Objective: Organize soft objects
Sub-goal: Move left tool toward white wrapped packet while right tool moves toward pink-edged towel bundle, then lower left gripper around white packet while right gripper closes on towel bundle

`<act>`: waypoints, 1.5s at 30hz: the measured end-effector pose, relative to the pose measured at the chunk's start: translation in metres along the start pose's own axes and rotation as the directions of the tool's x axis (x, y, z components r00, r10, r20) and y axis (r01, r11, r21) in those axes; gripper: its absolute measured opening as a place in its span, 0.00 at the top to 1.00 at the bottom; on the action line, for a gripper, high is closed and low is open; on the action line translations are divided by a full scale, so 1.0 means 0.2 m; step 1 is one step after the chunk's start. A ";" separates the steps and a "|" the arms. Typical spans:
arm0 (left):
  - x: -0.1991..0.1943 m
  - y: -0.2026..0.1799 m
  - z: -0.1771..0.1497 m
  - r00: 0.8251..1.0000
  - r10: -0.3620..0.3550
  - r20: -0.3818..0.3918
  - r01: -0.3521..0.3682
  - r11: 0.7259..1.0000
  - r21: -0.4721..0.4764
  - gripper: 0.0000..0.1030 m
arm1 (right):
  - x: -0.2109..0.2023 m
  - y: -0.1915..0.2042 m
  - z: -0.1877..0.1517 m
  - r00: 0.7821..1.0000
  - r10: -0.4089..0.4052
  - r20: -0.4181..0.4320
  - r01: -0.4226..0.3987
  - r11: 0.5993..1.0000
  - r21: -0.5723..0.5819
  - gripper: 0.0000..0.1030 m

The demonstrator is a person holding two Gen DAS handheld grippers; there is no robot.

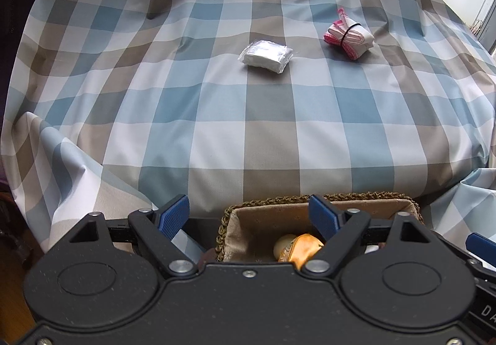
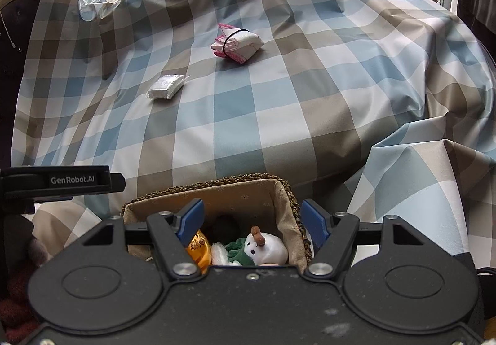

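- We see a wide surface draped in a glossy checked cloth (image 1: 217,115) of blue, taupe and white squares, creased and hanging in folds at its near corners.
- At the near edge of it stands a rectangular woven basket (image 2: 288,190) with a braided brown rim and a beige fabric lining; it lies just below both cameras.
- Inside the basket we make out soft toys: a white plush figure (image 2: 269,249) with a brown tuft on top and a green scarf, lying against the right wall, and beside it a shiny orange-gold soft piece (image 2: 198,249) on the left.
- Well apart from the basket, far out on the cloth, lies a folded white-and-pink fabric bundle (image 1: 348,33) bound by a thin black elastic band.
- Near that bundle, to its left, rests a small flat white pad sealed in clear plastic wrap (image 1: 266,55); the two do not touch.
- The left hand-held gripper (image 1: 249,215) hangs over the basket's left rim with its blue pads (image 1: 173,215) spread wide apart, nothing between them.
- The right hand-held gripper (image 2: 251,218) hangs over the basket's opening, its blue pads apart too, gripping nothing; the toys lie below the gap.
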State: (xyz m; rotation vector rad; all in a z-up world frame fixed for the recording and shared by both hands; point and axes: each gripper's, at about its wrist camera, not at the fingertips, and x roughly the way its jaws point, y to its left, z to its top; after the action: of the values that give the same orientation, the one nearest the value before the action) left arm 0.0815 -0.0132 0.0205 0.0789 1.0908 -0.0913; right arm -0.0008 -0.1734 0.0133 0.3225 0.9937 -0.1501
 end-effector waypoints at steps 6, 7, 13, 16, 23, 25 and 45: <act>0.12 0.03 0.14 1.000 0.014 0.008 -0.014 1.000 0.006 0.21 | 0.08 0.01 0.06 1.000 -0.027 -0.014 0.026 0.999 -0.037 0.33; 0.14 0.03 0.16 1.000 0.010 0.011 -0.010 1.000 0.006 0.21 | 0.10 0.01 0.07 0.999 -0.028 -0.021 0.027 0.999 -0.039 0.33; 0.28 0.04 0.29 1.000 -0.005 0.017 0.004 1.000 0.015 0.21 | 0.25 0.01 0.13 0.996 -0.043 -0.075 0.040 0.998 -0.043 0.33; 0.35 0.02 0.34 1.000 0.000 0.027 -0.001 0.999 0.041 0.21 | 0.32 0.01 0.16 0.994 -0.052 -0.096 0.047 0.998 -0.046 0.33; 0.52 -0.01 0.48 0.998 -0.031 0.046 0.027 0.996 0.086 0.20 | 0.47 0.00 0.25 0.989 -0.074 -0.127 0.067 0.996 -0.060 0.33; 0.55 -0.01 0.52 0.998 -0.036 0.050 0.032 0.996 0.088 0.20 | 0.51 0.00 0.28 0.988 -0.082 -0.131 0.073 0.995 -0.073 0.33; 0.76 -0.04 0.73 0.985 -0.132 0.113 0.113 0.981 0.159 0.11 | 0.89 0.10 0.81 0.995 -0.095 -0.004 0.090 0.958 -0.273 0.30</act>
State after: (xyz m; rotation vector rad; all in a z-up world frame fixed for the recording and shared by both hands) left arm 0.2794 -0.0429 -0.0484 0.1412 0.9638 -0.2875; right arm 0.2301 -0.2057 -0.0501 0.0251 1.0325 -0.0939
